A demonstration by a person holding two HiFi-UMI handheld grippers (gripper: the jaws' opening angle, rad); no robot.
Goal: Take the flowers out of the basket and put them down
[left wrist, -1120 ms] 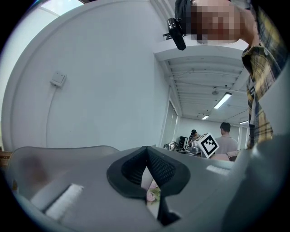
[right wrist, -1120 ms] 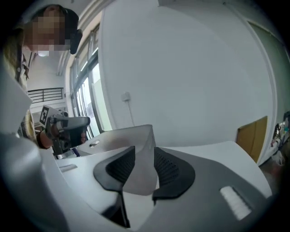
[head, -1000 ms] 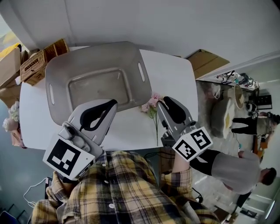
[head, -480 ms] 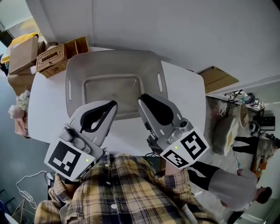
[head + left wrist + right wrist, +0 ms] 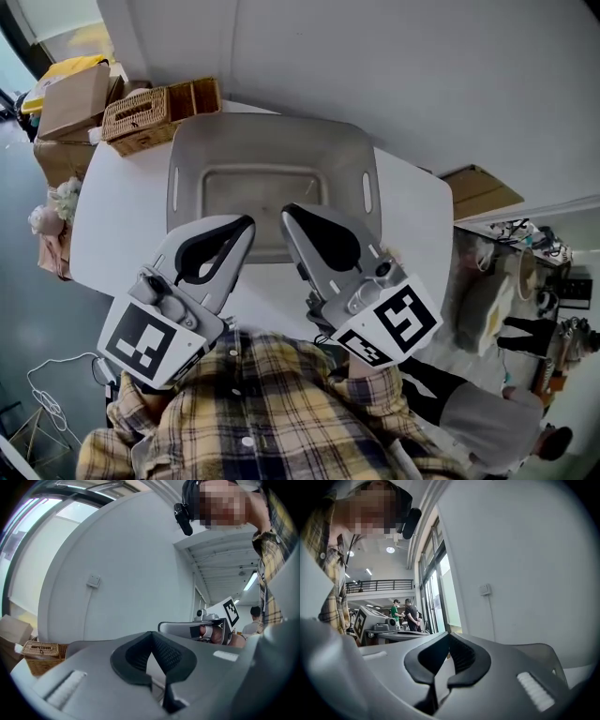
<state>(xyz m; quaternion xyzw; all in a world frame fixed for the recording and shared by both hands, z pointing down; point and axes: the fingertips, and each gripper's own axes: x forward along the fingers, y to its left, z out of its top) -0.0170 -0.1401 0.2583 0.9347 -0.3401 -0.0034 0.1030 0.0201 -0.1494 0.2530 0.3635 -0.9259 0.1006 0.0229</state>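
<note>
The grey plastic basket (image 5: 272, 141) stands on the white table (image 5: 117, 220), and its inside looks empty. Both grippers hover level over its near rim, side by side. My left gripper (image 5: 246, 221) is shut with nothing in it. The jaws of my right gripper (image 5: 287, 210) have just been closing and now meet with nothing between them. A bit of pink flower (image 5: 387, 252) peeks out on the table beside the right gripper's body; the rest is hidden. The left gripper view shows its shut tips (image 5: 150, 633) with the basket rim (image 5: 89, 645) beyond.
A wicker basket (image 5: 141, 111) and a wooden box (image 5: 194, 94) sit at the table's far left corner. Cardboard boxes (image 5: 70, 94) and a bunch of pale flowers (image 5: 52, 217) are on the floor at left. Another cardboard box (image 5: 483, 192) lies at right.
My right gripper left the pink flower lying on the table right of the basket, swung left to the basket's near rim, and its jaws closed. The left gripper shifted slightly.
</note>
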